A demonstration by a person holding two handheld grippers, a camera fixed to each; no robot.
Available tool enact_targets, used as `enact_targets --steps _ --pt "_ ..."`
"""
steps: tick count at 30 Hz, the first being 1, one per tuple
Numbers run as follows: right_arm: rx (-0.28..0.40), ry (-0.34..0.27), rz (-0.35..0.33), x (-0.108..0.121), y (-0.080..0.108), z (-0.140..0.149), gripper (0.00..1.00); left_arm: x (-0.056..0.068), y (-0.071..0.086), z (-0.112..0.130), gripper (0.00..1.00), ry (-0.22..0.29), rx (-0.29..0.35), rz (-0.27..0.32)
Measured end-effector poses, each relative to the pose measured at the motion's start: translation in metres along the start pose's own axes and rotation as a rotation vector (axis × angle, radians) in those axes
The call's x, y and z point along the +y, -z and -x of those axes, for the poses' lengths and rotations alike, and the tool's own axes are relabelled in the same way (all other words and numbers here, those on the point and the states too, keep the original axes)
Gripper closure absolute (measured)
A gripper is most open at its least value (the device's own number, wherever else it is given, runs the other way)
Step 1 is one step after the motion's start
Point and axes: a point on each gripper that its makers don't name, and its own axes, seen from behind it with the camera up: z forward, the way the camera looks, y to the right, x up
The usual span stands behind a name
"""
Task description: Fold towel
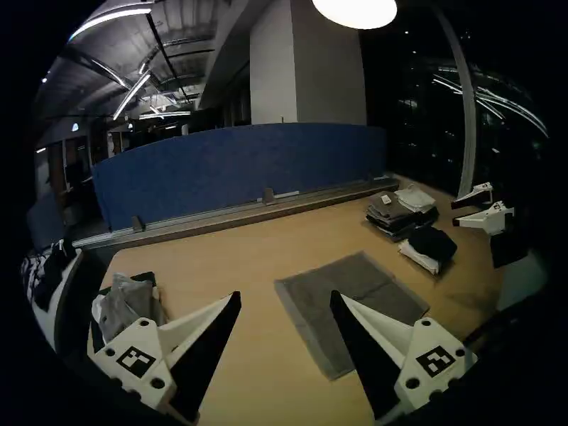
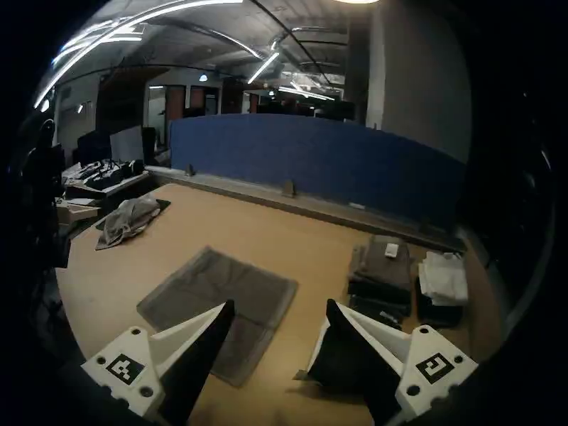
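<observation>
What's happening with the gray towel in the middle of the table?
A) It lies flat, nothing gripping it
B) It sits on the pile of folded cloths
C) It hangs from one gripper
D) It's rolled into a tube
A: the gray towel lies spread on the wooden table, while the left gripper and right gripper are open and clear of it.

Towel (image 1: 351, 305): one grey rectangular cloth with a dull, textured surface. A narrow, lighter hem band runs along its visible edges. State: spread out, lying flat on the tan worktop (image 1: 234, 255), with no raised corners or bunched areas. In the right gripper view the towel (image 2: 220, 298) shows a faint line across its near part; whether this is a crease or a folded layer cannot be determined. Position: central area of the worktop, nearer the front edge, set at an angle to that edge.
</observation>
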Motion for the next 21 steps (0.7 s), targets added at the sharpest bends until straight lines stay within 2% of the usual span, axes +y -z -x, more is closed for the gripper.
enact_targets --steps 14,21 --pt "-0.049 0.028 -0.041 -0.019 -0.018 0.032 0.0 0.007 -0.015 0.035 0.07 -0.018 -0.057 0.026" --pt "-0.082 0.037 -0.05 -0.028 -0.033 0.06 0.0 0.018 -0.027 0.067 0.07 -0.042 -0.104 0.054"
